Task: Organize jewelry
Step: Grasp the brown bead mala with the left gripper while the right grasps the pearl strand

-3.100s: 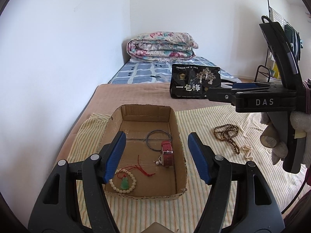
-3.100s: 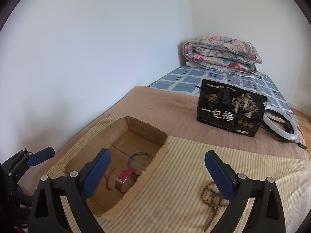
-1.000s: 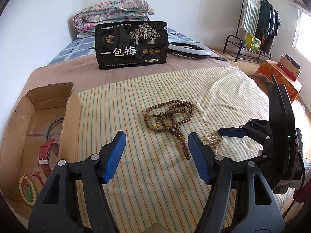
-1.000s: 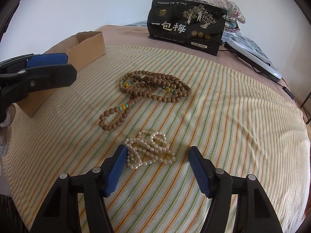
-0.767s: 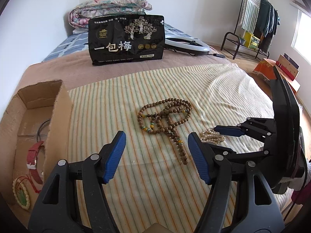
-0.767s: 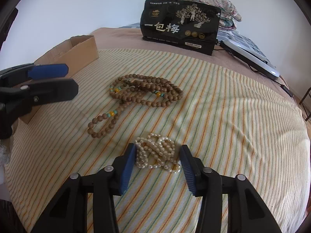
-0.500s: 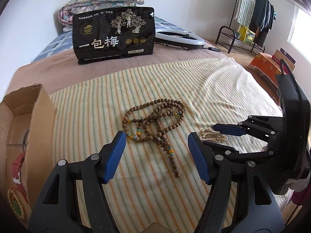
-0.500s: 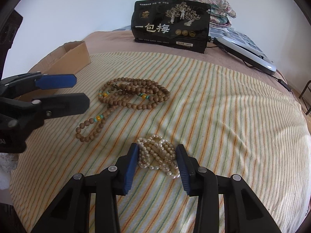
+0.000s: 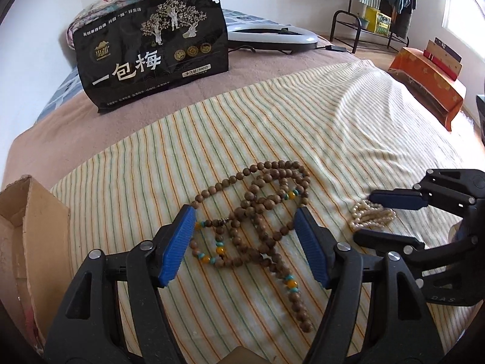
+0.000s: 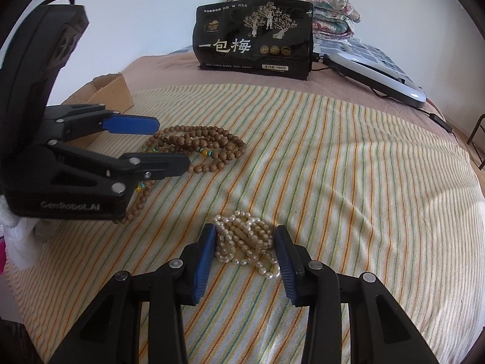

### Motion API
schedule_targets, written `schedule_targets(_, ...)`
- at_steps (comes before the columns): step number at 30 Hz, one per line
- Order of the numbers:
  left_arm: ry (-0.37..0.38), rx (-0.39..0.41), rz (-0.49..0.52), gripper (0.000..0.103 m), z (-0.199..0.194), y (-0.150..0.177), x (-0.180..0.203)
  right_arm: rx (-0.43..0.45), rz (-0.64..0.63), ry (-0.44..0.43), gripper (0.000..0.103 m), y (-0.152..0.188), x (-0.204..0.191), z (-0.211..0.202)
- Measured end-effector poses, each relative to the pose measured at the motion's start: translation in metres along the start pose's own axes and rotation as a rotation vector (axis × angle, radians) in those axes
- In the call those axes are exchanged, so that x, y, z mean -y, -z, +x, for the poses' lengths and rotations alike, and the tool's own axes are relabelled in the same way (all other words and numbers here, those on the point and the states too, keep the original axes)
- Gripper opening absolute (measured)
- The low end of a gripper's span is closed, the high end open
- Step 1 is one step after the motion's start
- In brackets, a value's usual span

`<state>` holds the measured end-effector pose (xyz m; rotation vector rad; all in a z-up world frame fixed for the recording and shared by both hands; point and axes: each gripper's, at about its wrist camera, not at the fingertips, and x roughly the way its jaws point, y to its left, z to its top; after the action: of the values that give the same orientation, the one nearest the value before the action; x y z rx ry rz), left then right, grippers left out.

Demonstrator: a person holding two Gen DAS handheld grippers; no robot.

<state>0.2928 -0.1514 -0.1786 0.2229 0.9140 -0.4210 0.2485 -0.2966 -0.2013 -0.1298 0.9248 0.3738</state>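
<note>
A brown wooden bead necklace (image 9: pixel 257 209) with yellow and teal beads lies tangled on the striped cloth (image 9: pixel 303 127); it also shows in the right wrist view (image 10: pixel 206 145). My left gripper (image 9: pixel 245 242) is open, its blue pads either side of the necklace, just above it. A pile of white pearl strands (image 10: pixel 245 239) lies between the pads of my right gripper (image 10: pixel 245 254), whose jaws have narrowed around it and sit close against the pearls. The pearls (image 9: pixel 372 214) show in the left wrist view too. The cardboard box (image 9: pixel 27 227) stands at the left.
A black snack bag (image 9: pixel 151 48) stands upright at the back of the bed. A white ring light (image 9: pixel 272 35) lies behind it. A folded quilt (image 10: pixel 318 0) sits at the far end. A clothes rack (image 9: pixel 379 6) and an orange box (image 9: pixel 427 72) stand off the bed at right.
My left gripper has swung from over the box to the wooden necklace and come in close. My right gripper has reached the pearls and narrowed its jaws around them.
</note>
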Motion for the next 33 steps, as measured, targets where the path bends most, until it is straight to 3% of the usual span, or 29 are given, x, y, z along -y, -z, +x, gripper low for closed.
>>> schedule_targets(12,0.086,-0.014,-0.011,0.076,0.012,0.002,-0.003,-0.002,0.01,-0.015,0.039,-0.001,0.003,0.0)
schedule_targets(14,0.103,-0.031,0.016,0.063,0.013,0.005,0.001,-0.002,0.01,-0.016,0.04,0.0,0.003,0.0)
schedule_targets(16,0.088,-0.024,0.039,0.06,0.012,0.007,0.006,-0.004,0.011,-0.017,0.04,-0.001,0.003,0.0)
schedule_targets(23,0.088,-0.019,0.022,0.021,0.012,0.006,0.006,-0.008,0.01,-0.013,0.041,-0.002,0.002,0.0)
schedule_targets(28,0.079,-0.009,0.018,0.017,0.011,0.006,0.009,-0.007,0.019,-0.021,0.04,-0.002,0.003,0.0)
schedule_targets(30,0.084,-0.01,0.009,0.011,0.009,0.007,0.01,-0.006,0.024,-0.024,0.031,-0.001,0.004,-0.001)
schedule_targets(33,0.09,-0.006,0.001,0.011,0.004,0.008,0.01,-0.01,0.033,-0.034,0.022,-0.001,0.006,-0.001)
